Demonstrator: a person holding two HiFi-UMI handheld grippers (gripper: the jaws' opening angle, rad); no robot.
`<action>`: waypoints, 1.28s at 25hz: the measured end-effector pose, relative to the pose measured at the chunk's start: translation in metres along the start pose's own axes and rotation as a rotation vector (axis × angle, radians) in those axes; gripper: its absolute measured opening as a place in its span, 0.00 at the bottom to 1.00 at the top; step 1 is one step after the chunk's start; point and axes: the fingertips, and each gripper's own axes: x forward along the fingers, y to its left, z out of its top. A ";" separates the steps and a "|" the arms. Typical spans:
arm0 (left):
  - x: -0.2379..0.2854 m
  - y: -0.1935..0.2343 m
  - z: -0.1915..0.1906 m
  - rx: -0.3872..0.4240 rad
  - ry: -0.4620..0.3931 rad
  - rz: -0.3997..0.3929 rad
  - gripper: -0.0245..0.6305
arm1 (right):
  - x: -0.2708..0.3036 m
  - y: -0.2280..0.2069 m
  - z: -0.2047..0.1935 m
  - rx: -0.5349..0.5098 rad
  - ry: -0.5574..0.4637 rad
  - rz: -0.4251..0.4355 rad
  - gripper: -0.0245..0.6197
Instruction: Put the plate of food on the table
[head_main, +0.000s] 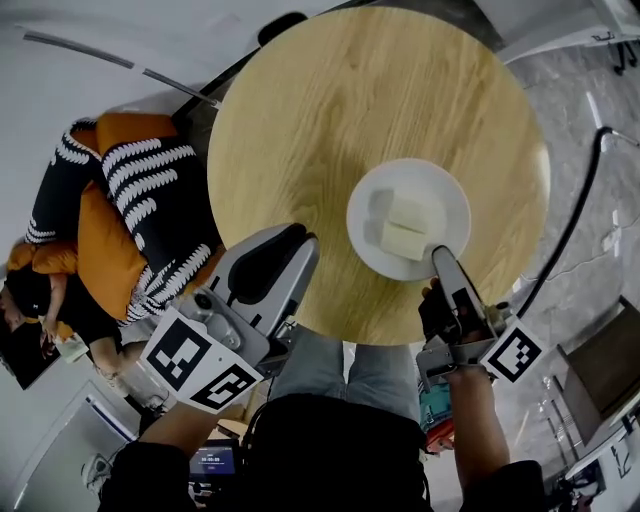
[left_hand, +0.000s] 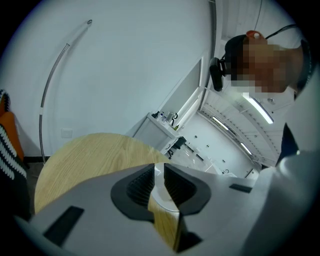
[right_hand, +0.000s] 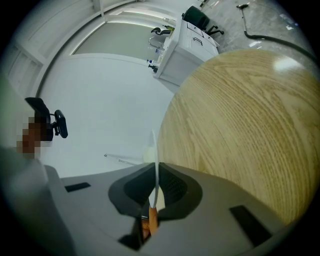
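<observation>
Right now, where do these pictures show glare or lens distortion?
Head view: even light, sharp, plate clear. Right gripper view: fisheye bends the table edge, a glare spot near the top right. Left gripper view: dark round border, bright ceiling lights.

The round counter is bare across its far half and left side (plain wood right out to the edge), leaving open room there. By the near right edge a plate of food blocks blocks the way. A cushioned sofa sits near the left edge.
</observation>
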 end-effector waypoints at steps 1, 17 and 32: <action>0.000 0.001 -0.003 -0.003 0.005 0.000 0.14 | 0.001 -0.003 -0.002 0.008 0.001 -0.003 0.06; 0.002 0.038 -0.038 -0.052 0.045 0.035 0.14 | 0.017 -0.036 -0.029 0.078 0.055 -0.045 0.08; 0.000 0.033 -0.037 -0.054 0.053 0.035 0.14 | 0.023 -0.037 -0.035 0.234 0.043 -0.007 0.18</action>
